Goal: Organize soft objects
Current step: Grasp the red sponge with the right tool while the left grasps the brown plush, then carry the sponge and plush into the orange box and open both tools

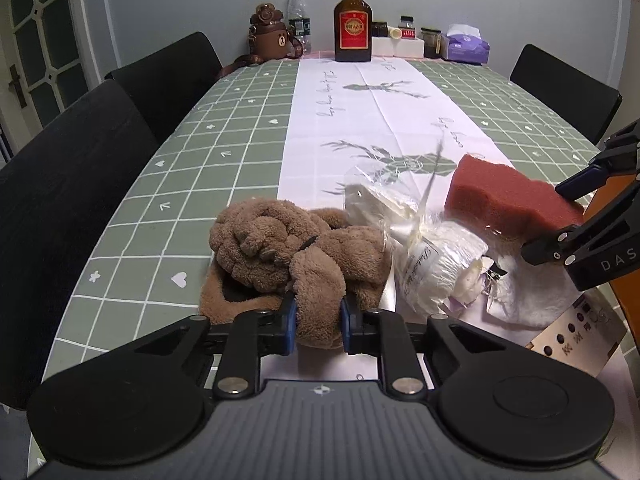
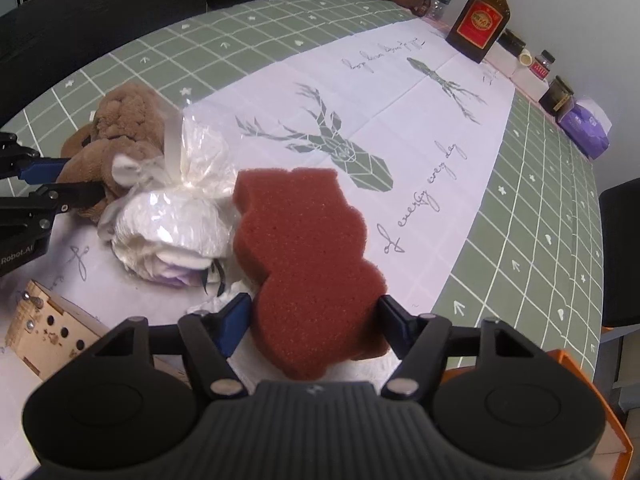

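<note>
Two soft things were gripped: left gripper (image 1: 319, 316) fingers pinched a fuzzy brown plush toy (image 1: 296, 256); right gripper (image 2: 316, 316) fingers, set wide, squeezed a porous, lobed red sponge (image 2: 308, 256). Between them lay a crinkly bagged white bundle (image 2: 176, 224).

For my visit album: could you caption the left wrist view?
Left hand-held gripper pinching a brown plush toy, beside a bagged white bundle and red sponge.

Orange bin (image 2: 612, 432) cut off bottom right.
</note>
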`<state>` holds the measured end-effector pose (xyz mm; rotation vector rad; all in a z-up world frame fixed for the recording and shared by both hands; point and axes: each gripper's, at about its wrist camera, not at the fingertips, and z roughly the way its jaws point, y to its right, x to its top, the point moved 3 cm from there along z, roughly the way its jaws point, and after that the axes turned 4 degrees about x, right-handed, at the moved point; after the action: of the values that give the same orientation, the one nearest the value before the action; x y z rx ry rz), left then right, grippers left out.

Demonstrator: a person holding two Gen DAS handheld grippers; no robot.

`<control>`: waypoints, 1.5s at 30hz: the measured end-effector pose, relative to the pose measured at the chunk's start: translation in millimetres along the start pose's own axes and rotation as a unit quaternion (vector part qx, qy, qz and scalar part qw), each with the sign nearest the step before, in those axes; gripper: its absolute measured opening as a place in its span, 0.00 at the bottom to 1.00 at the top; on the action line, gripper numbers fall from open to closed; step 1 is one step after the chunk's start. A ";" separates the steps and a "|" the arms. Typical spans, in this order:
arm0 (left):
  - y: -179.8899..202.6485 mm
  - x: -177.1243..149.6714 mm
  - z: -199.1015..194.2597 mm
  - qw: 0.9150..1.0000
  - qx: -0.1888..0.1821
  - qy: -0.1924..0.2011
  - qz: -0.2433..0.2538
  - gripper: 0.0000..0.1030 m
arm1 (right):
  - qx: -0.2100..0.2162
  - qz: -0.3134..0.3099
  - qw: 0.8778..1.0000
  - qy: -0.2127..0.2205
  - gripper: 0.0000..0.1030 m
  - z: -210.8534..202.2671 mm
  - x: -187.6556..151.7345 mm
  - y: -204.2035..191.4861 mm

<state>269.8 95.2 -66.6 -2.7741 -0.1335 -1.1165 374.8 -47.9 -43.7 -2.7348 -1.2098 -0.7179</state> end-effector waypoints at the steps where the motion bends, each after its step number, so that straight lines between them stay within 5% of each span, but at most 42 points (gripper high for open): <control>1: -0.6 1.4 -3.7 1.000 0.001 0.006 -0.001 0.21 | 0.000 0.003 1.000 0.004 0.66 -3.9 0.9 1.0; 15: -12.1 17.6 -76.4 0.997 0.016 0.081 -0.015 0.20 | -0.002 0.041 0.997 0.065 0.66 -73.0 -3.4 -0.4; 26: 6.7 33.7 -154.7 0.987 -0.020 0.158 0.002 0.20 | -0.003 0.062 0.992 0.110 0.66 -144.8 -32.8 -9.8; 36: 75.3 42.3 -204.5 0.969 -0.090 0.210 0.094 0.20 | -0.022 0.104 0.985 0.135 0.67 -208.3 -86.1 11.5; 45: 178.3 49.4 -200.9 0.942 -0.173 0.200 0.205 0.20 | -0.081 0.167 0.977 0.105 0.67 -227.9 -155.9 70.8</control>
<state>193.0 -113.2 92.3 -2.5794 0.7155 -1.6628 246.0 -258.5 98.9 -2.7944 -0.6532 -1.0655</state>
